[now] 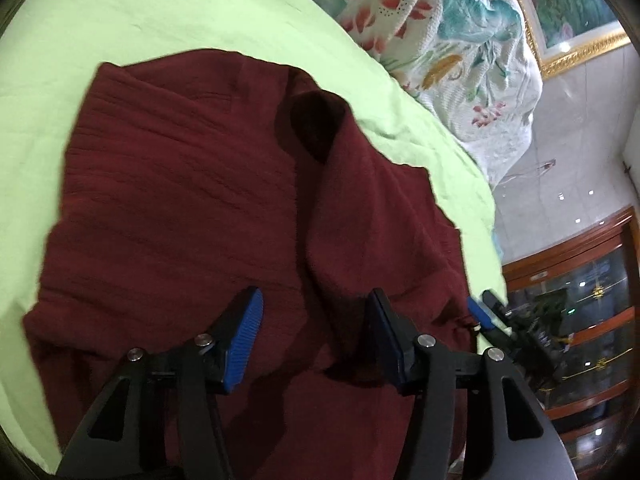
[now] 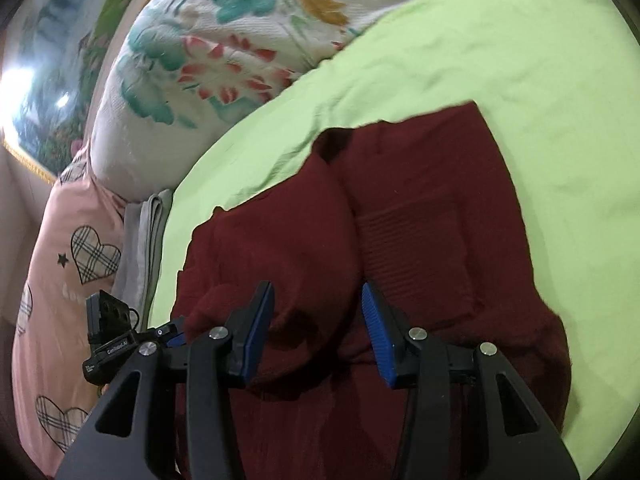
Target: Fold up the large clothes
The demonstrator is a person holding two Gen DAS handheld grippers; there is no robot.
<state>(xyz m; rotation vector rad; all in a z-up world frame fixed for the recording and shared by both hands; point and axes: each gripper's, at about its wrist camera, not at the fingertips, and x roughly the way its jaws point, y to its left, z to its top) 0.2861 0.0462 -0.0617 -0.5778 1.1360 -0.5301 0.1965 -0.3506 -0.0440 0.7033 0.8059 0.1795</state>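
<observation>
Two hand-held grippers hang over a dark red garment (image 1: 192, 200) that lies folded on the green sheet (image 1: 140, 20) of a bed. Left hand-held gripper (image 1: 316, 312): jaws apart, blue pads clear of the cloth, a raised fold of the garment below the gap. Right hand-held gripper (image 2: 318, 304): jaws likewise apart, nothing clamped; whether the pads brush the fabric cannot be told through the blur. The garment (image 2: 420, 220) shows a lengthwise ridge down its middle, with a dark opening at the far end. A floral quilt (image 2: 208, 72) is bunched at the far edge of the sheet, beside a pink pillow (image 2: 60, 264) with checked hearts.
</observation>
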